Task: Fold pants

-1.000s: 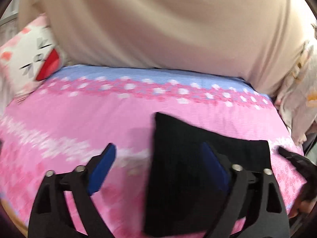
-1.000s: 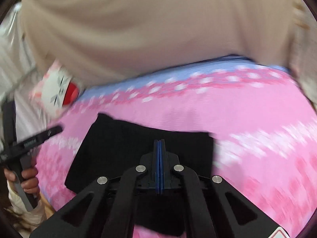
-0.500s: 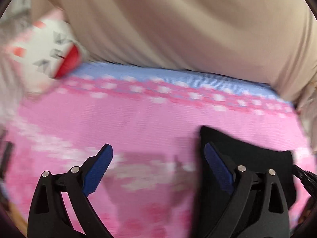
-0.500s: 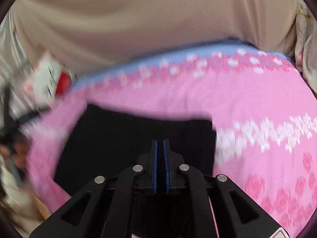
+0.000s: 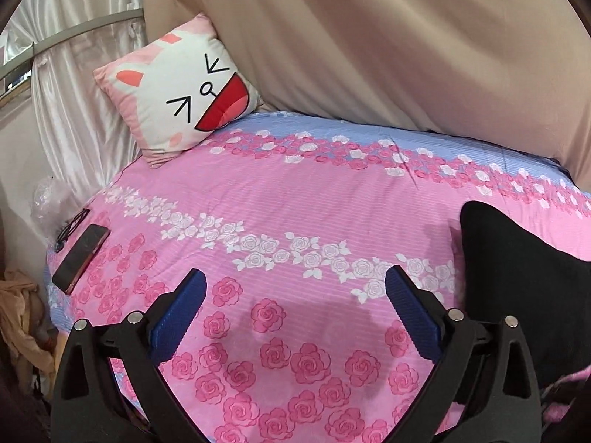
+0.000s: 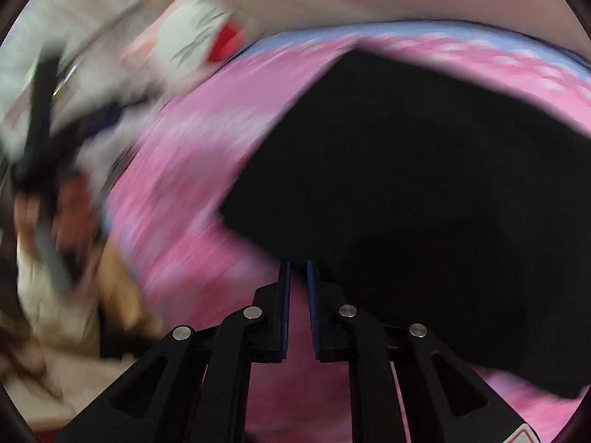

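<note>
The black pants (image 5: 524, 280) lie folded into a flat dark block on the pink rose-print bed sheet (image 5: 295, 214), at the right edge of the left wrist view. My left gripper (image 5: 295, 295) is open and empty over bare sheet, left of the pants. In the blurred right wrist view the pants (image 6: 424, 184) fill the middle and right. My right gripper (image 6: 298, 277) hovers at their near edge, its jaws a narrow slit apart with nothing between them. The left gripper (image 6: 40, 118) shows there as a dark blur at far left.
A cat-face pillow (image 5: 177, 88) leans at the bed's far left corner against a beige curtain (image 5: 406, 37). A phone (image 5: 79, 253) and glasses (image 5: 72, 229) lie at the left bed edge. Tan cloth (image 5: 18, 313) hangs below that edge.
My left gripper has swung left, off the pants, which now sit at the right edge of its view. My right gripper has moved in a blur and its jaws have parted slightly.
</note>
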### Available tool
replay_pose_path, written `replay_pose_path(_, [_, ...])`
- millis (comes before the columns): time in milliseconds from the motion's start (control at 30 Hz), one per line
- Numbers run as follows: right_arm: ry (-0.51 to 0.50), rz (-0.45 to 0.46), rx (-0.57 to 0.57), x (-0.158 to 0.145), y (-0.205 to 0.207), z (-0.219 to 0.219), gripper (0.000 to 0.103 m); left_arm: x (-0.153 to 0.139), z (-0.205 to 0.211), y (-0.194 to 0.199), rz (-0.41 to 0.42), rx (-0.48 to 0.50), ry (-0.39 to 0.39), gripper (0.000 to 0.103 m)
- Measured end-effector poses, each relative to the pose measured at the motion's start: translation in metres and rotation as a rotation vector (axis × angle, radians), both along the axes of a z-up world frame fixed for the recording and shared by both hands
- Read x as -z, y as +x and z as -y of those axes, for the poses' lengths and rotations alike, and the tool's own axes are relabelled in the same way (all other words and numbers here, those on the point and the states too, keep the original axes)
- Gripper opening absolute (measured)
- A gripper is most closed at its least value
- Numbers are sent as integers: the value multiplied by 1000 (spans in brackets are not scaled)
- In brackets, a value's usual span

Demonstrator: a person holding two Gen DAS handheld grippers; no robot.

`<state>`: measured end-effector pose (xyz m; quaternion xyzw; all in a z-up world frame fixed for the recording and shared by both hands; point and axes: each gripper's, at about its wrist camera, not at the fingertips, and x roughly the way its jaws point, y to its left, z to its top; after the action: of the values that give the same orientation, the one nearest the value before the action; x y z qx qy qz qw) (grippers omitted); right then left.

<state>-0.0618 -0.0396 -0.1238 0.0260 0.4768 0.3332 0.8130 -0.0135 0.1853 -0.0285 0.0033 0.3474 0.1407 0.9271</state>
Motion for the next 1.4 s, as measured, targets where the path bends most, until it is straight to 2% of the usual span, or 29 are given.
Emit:
replay_pose_path(33, [1,11,-73,-3,-14,-13,5,-1,4,-3,1,18,-4,96])
replay_pose_path(67, [0,31,-84,-7,-18,-14,5,-2,9,-4,5,41,-12,96])
replay_pose_path(133, [-11,103,-8,-25,-21,1,5,-2,26,-4,6,99,-25,97])
replay_pose_path(167, [-1,121,55,-32,-18,16,6,0,40,-2,3,142,-29,98])
replay_pose_path(233, [18,143,258,-43,-3,66,12,7,69,4,-20,212,-13,98])
replay_pose_path(333, [30,124,555,-45,4,145,35,22,112,15,-64,300,38,98])
replay_pose_path(400, [12,131,698,-44,-1,186,48,32,136,21,-91,326,78,98])
replay_pose_path(500, [-14,126,787,-42,-5,217,50,44,153,28,-145,357,68,98])
replay_pose_path(600, [-12,139,792,-42,-6,220,50,56,162,36,-200,360,57,98])
replay_pose_path(767, [-61,238,621,-59,27,176,46,69,170,37,-243,349,71,98])
replay_pose_path(833, [-91,266,569,-57,42,162,34,71,171,37,-246,338,74,98])
replay_pose_path(867, [-105,256,562,-54,57,161,28,71,172,37,-246,335,74,98])
replay_pose_path(933, [-112,202,577,-37,92,171,24,71,172,37,-247,328,76,98])
replay_pose_path(1000, [-173,132,599,-9,123,185,0,72,171,37,-251,330,68,98])
replay_pose_path(1067, [-119,105,635,-10,124,195,0,73,171,37,-254,326,72,98])
replay_pose_path(1100, [-82,115,637,-20,118,195,6,73,171,37,-253,327,76,98])
replay_pose_path(1167, [-60,174,629,-34,105,188,12,75,171,37,-253,327,72,98])
replay_pose_path(1233, [-90,169,587,-32,103,175,12,76,171,39,-253,327,69,98])
replay_pose_path(1300, [-180,128,574,-10,113,170,0,76,172,40,-251,331,66,98])
replay_pose_path(1367, [-111,118,597,-7,111,182,0,73,171,39,-248,342,65,98])
replay_pose_path(1400, [-72,103,618,-15,104,188,8,66,168,36,-231,358,50,98])
